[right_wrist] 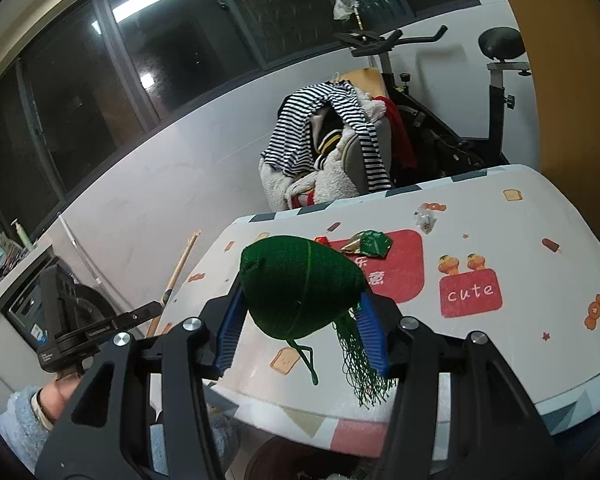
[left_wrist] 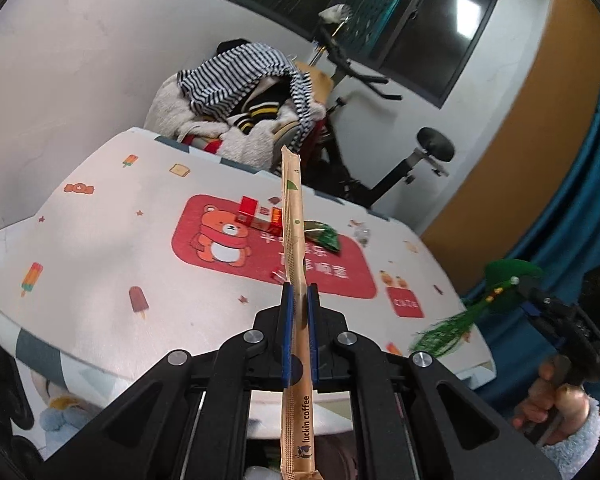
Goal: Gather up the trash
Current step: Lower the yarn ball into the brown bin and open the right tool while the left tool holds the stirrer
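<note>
My left gripper (left_wrist: 300,296) is shut on a long brown paper straw wrapper (left_wrist: 292,216) marked "luckin coffee" and holds it above the table's near edge. My right gripper (right_wrist: 300,304) is shut on a green woven ornament (right_wrist: 300,284) with a green tassel (right_wrist: 360,364) hanging from it; it also shows in the left wrist view (left_wrist: 508,276). On the table lie a red packet (left_wrist: 256,216), a green foil wrapper (right_wrist: 370,242) and a small clear crumpled wrapper (right_wrist: 426,218).
The table (right_wrist: 520,360) wears a white cloth with a red bear print. Behind it stand a chair piled with clothes (right_wrist: 328,144) and an exercise bike (right_wrist: 496,92). A blue curtain (left_wrist: 572,216) hangs to the right.
</note>
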Action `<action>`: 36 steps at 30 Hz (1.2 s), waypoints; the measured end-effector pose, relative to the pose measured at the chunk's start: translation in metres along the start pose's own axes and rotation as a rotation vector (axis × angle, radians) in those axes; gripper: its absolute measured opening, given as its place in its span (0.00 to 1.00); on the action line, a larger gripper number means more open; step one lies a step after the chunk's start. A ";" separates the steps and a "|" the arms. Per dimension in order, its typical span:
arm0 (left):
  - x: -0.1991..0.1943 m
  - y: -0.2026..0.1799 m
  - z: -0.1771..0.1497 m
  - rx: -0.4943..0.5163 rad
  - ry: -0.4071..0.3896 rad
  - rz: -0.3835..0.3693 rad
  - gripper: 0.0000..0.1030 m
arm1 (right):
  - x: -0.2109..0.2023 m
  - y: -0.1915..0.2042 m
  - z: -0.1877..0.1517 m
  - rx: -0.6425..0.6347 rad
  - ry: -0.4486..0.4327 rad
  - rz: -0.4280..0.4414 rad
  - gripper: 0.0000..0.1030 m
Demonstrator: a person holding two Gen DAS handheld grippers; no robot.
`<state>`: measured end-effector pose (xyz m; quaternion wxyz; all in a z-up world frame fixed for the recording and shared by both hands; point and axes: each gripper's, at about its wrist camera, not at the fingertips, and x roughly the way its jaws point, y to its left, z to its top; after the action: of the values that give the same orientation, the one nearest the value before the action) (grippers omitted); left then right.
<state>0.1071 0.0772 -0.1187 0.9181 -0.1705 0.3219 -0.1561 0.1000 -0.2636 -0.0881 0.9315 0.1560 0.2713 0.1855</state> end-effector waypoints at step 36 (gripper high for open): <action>-0.061 -0.015 -0.065 0.082 -0.020 -0.043 0.07 | 0.043 0.049 -0.122 -0.039 0.565 0.076 0.58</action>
<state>0.0168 0.0743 -0.1274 0.9239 -0.1411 0.3025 -0.1870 0.0518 -0.1787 -0.1859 0.8142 0.0903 0.5105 0.2615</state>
